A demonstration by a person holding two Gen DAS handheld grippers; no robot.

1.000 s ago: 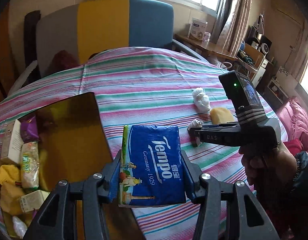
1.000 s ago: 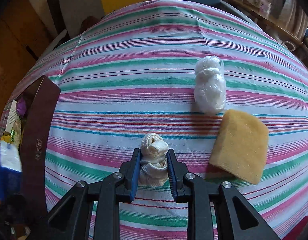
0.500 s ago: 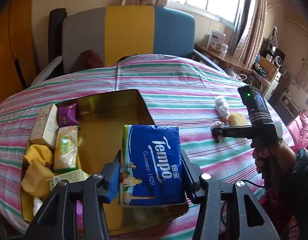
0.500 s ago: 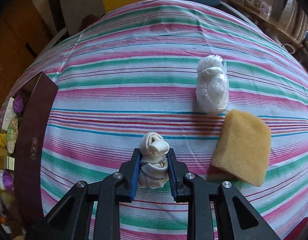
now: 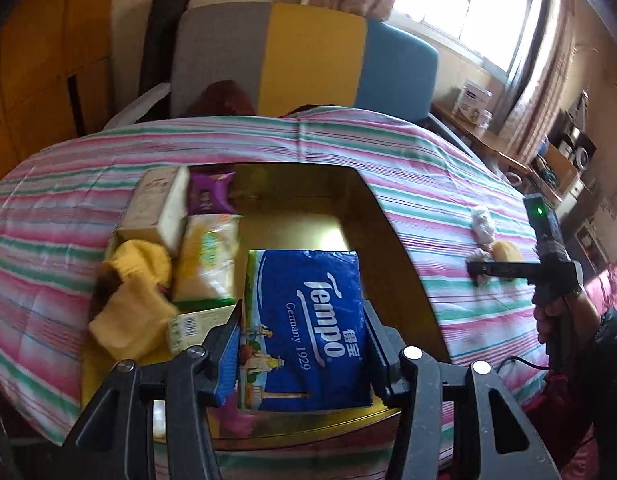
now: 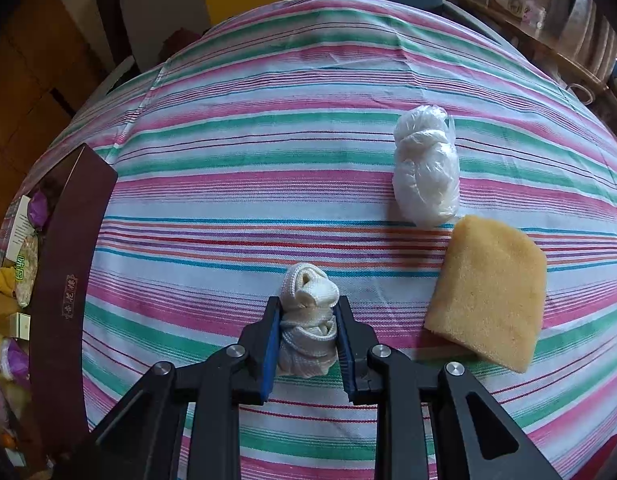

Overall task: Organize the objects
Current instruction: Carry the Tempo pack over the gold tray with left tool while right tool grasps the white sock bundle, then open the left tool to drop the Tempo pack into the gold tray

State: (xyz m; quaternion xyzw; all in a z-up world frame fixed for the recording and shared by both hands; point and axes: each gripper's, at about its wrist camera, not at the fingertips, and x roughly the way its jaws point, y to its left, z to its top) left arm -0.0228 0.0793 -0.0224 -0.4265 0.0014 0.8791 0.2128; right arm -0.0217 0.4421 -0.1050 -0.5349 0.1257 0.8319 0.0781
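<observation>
Left tool (image 5: 302, 346) clamping tissue pack (image 5: 304, 320) above box (image 5: 392, 220), right tool (image 6: 307, 350) gripping rolled cloth (image 6: 307, 320)

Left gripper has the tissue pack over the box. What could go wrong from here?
1. The left gripper holds the tissue pack by its soft sides; it may slip or tilt on release.
2. The box is crowded on its left; the pack could land on the snack packet.

Right hand-held gripper (image 6: 307, 344) clamped on white sock roll (image 6: 306, 320)
</observation>
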